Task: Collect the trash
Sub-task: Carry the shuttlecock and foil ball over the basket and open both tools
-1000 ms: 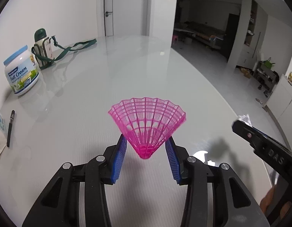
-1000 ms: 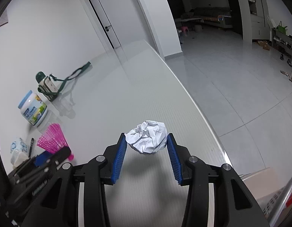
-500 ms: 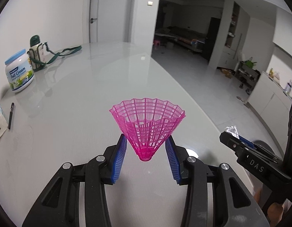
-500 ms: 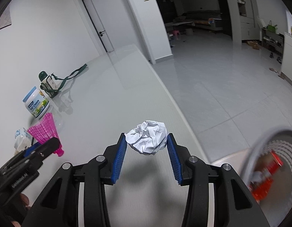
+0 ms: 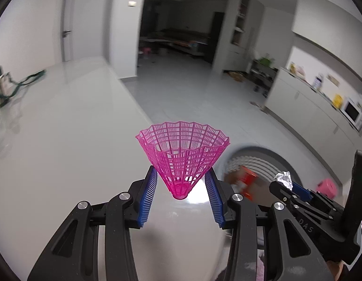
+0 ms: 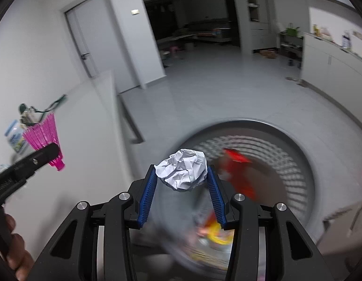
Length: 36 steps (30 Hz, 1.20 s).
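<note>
Crumpled paper ball sits clamped in my right gripper, above the round wastebasket on the floor. My left gripper pinches a pink shuttlecock over the white table's near right edge.

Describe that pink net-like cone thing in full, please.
The pink plastic shuttlecock is a flared cone of open lattice ribs with a scalloped rim, tapering to a small solid translucent tip. It looks light, stiff and undamaged. It stands wide end up, tip down, pinched near its narrow end between the ribbed blue pads of the left gripper, over the pale tabletop.
</note>
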Motion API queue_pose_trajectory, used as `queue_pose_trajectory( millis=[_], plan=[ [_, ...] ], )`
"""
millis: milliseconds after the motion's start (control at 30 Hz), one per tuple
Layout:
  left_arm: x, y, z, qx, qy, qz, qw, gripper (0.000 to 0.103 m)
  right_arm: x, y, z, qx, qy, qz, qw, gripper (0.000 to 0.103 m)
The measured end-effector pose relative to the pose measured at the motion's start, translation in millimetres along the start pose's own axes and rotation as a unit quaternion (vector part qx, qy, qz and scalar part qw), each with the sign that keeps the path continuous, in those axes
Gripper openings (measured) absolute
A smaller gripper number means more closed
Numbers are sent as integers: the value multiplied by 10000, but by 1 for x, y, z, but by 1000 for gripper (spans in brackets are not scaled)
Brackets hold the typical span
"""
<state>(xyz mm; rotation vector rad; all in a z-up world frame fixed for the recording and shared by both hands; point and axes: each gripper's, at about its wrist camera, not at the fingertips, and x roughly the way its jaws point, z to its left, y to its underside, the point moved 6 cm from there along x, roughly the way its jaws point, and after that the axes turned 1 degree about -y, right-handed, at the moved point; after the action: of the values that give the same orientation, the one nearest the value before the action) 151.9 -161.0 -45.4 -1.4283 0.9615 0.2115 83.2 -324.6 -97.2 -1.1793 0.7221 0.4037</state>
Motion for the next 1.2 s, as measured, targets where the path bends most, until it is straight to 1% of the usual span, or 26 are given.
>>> queue_pose_trajectory(
  millis=[133, 233, 333, 467, 667, 767, 833, 867, 933, 1100, 1200],
  plan=[
    [18, 16, -42, 312, 273, 303, 9987, 42, -2, 17, -44, 256, 200, 86, 9994, 42],
    [31, 25, -61, 508, 346, 495, 9969, 42, 0, 25, -64, 445, 220, 127, 9987, 42],
    [45, 32, -76, 623, 386, 673, 9950, 42, 4, 29, -75, 548, 174, 199, 9981, 42],
    [59, 36, -92, 699, 368, 824, 9935, 42, 12, 30, -78, 499, 117, 311, 9982, 42],
    [68, 37, -108, 790, 273, 878, 9926, 43, 16, 29, -87, 532, 53, 319, 9981, 42],
    [70, 39, -110, 796, 223, 908, 9924, 50, 14, 29, -91, 531, 53, 290, 9982, 48],
    [72, 39, -114, 804, 210, 906, 9924, 58, 13, 28, -93, 537, 53, 252, 9982, 61],
    [72, 39, -114, 812, 198, 902, 9924, 60, 12, 28, -95, 555, 33, 215, 9982, 62],
    [69, 38, -113, 822, 196, 884, 9925, 70, 10, 27, -95, 588, 4, 210, 9980, 62],
    [66, 36, -112, 827, 172, 845, 9928, 70, 8, 27, -93, 584, 36, 200, 9981, 62],
    [61, 36, -107, 812, 145, 808, 9933, 74, 6, 27, -91, 567, 40, 203, 9982, 62]
  ],
)
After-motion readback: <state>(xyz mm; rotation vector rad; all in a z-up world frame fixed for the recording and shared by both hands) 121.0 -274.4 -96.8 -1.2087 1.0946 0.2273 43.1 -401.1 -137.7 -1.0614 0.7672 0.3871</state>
